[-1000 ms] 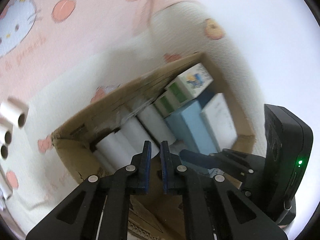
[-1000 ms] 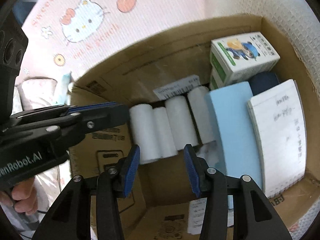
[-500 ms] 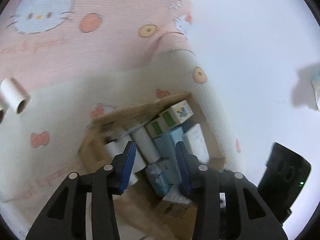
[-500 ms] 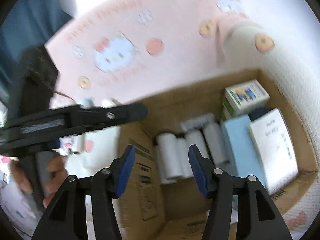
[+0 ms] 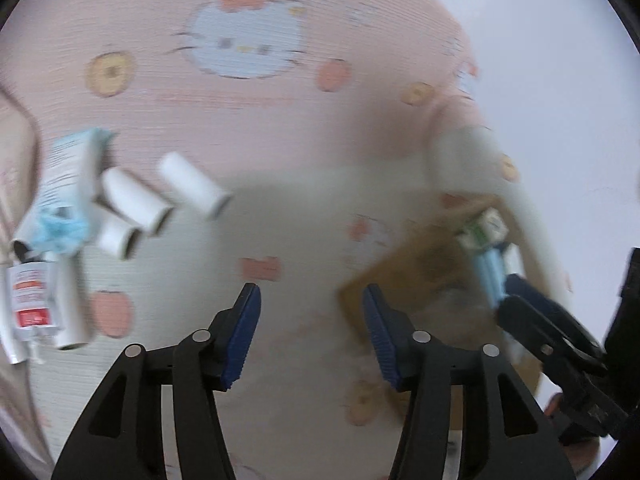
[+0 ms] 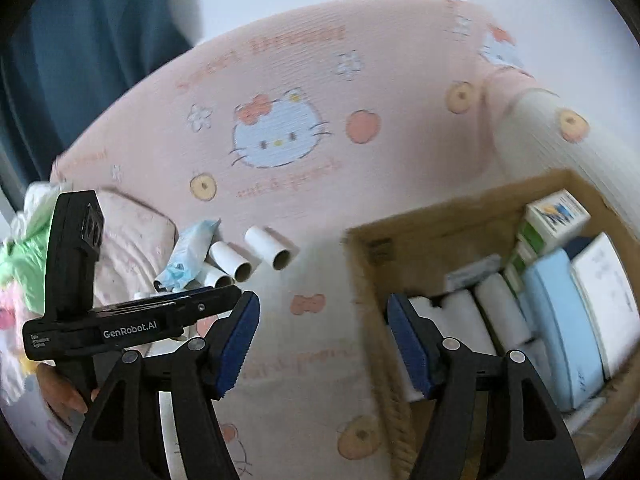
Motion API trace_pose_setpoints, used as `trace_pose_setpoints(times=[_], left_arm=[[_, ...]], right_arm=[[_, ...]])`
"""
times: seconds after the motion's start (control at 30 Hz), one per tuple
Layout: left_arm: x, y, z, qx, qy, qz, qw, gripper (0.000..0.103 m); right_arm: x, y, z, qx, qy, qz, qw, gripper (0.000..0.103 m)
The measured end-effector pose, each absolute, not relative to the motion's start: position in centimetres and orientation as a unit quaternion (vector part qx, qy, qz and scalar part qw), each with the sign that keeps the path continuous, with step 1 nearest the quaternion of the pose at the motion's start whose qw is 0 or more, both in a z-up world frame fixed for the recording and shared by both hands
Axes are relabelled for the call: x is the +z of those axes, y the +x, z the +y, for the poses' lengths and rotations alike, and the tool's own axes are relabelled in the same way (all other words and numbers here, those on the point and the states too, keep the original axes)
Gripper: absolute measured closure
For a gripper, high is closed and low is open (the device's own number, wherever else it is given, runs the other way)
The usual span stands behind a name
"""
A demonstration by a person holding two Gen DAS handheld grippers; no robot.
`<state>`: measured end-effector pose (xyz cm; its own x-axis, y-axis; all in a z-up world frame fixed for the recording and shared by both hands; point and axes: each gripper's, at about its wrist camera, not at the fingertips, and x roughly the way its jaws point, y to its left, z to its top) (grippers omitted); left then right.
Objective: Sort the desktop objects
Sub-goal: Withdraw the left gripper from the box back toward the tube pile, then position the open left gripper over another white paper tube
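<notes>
Both tools left box (image 6: pixel 460 216) | left tool (image 5: pixel 310 336), right tool (image 6: pixel 322 344) opening, empty

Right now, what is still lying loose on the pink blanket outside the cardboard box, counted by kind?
White paper rolls: 3 in plain view, the third half hidden
Pale blue packet: 1
White packet with red print: 1
Total: 5, though the far end of the pile is partly hidden behind the left gripper, so more may lie there.
</notes>
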<state>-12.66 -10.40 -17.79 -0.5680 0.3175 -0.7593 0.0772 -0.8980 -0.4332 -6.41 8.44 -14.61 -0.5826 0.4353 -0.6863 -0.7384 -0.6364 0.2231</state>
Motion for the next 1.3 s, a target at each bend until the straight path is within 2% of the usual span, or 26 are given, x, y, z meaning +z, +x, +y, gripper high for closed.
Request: trace_pose_setpoints(times=[0.07,0.27,0.43,0.63,0.83,1.07,1.2,1.27,1.3], left_arm=[[-18.9,-13.0,-12.3,0.853,-0.468,-0.225,0.056,0.046],[-20.8,-14.8,-17.2,0.832,-0.481,-0.274,0.046,0.046],[-22.0,-17.6,-19.7,0.811,-0.491,-0.317,0.038,0.046],[-23.9,-23.4,-21.9,0.786,-0.513,-0.343,0.015,0.046],[-28.2,-28.3,-24.7,0.702,-0.529,-0.477,-0.003,0.046],[-30.4,-32.4,-23.2,0.693,-0.604,-0.387,-0.071,0.046],[-31.8,-32.3,-23.2,0.673,-0.595,-0.433,-0.077,0.047],[-32.3,-32.2,-22.9,0.673,-0.595,-0.432,-0.079,0.057],[-32.3,-32.2,-22.8,0.677,-0.593,-0.43,-0.077,0.057]], right_arm=[[-15.1,-8.7,7.9,0.861,-0.307,0.226,0.337,0.031],[-18.7,-15.8,7.1,0.849,-0.377,0.148,0.339,0.031],[-21.8,-20.1,7.8,0.854,-0.406,0.11,0.306,0.031],[-24.6,-24.0,10.8,0.861,-0.419,0.111,0.265,0.031],[-28.5,-28.1,15.8,0.827,-0.474,0.172,0.249,0.03],[-30.0,-30.6,18.7,0.823,-0.482,0.181,0.242,0.03],[-30.2,-30.8,19.5,0.817,-0.487,0.182,0.251,0.03],[-30.0,-30.5,19.5,0.817,-0.484,0.187,0.252,0.03],[-29.9,-30.3,19.4,0.819,-0.481,0.189,0.25,0.03]])
